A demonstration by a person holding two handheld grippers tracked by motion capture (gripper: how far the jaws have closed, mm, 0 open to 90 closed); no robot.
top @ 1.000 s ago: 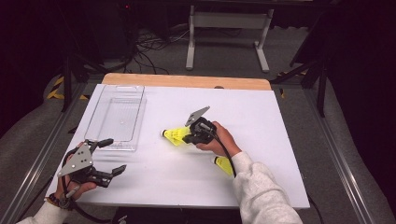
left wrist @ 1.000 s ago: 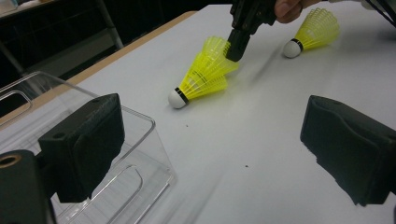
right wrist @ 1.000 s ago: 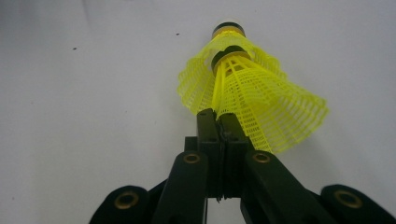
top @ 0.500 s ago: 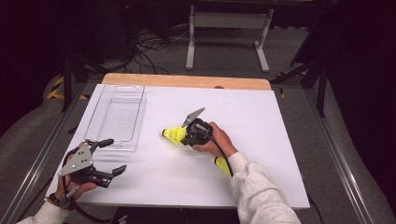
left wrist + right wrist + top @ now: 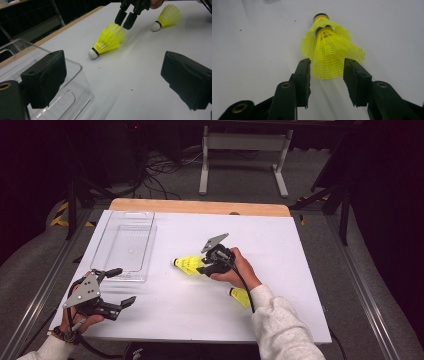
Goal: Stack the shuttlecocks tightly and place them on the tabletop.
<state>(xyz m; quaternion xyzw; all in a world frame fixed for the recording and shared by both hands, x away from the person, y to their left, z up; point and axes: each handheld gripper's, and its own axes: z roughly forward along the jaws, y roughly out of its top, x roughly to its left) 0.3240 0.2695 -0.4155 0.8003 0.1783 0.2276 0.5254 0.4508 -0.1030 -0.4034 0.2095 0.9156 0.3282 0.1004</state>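
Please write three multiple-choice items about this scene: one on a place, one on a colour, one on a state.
1. Where is the clear tray?
A) on the left part of the table
B) under the right forearm
C) on the floor

2. What colour are the shuttlecocks?
A) white
B) yellow
C) red

3. How is the right tool?
A) shut on a shuttlecock
B) open
C) inside the tray

Answers:
1 A: the tray lies at the table's left, just beyond the left tool.
2 B: every skirt is bright yellow.
3 B: its jaws have just been opening, and the skirt sits between them with a gap on each side.
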